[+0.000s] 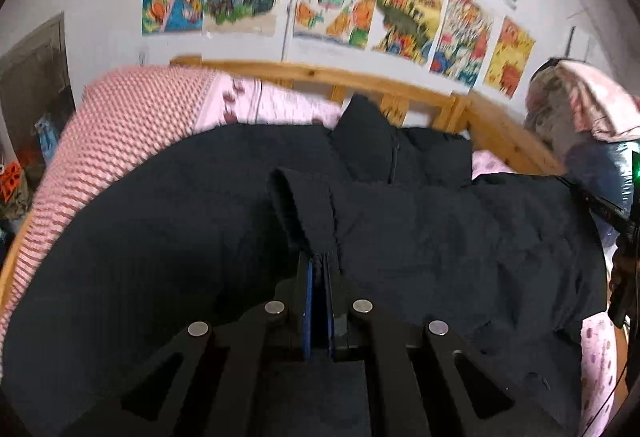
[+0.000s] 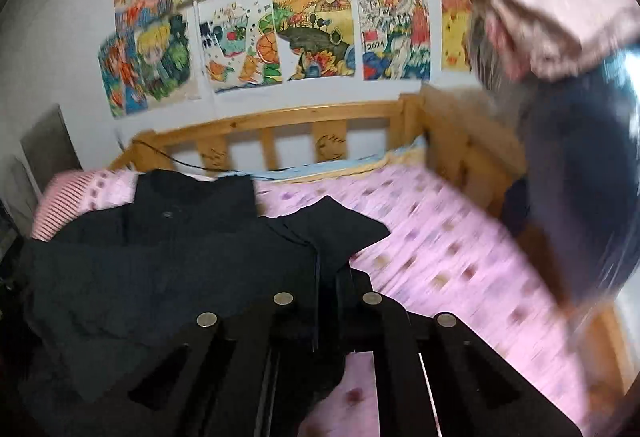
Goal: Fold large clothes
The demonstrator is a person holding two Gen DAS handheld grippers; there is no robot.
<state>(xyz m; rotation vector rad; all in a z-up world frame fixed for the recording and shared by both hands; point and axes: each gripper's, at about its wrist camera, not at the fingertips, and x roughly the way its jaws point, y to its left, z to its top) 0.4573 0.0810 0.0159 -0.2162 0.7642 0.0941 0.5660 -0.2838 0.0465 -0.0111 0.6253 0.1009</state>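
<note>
Left gripper [image 1: 318, 269] is pinching black jacket [image 1: 440, 237] cuff [image 1: 302, 209]; right gripper [image 2: 326, 277] is clamping jacket fabric, fingertips buried, blurred.

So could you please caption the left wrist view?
Left gripper shut on black jacket's sleeve over pink bed sheet.

The black jacket [image 1: 440, 237] is matt, lightly crinkled cloth. The left tool [image 1: 319, 269] is matt black plastic with dull silver metal pins and blue pads. The bed rail [image 2: 280, 121] is pale varnished wood, the sheet [image 2: 440, 249] soft pink printed cloth, the drawings [image 2: 312, 25] paper.
</note>
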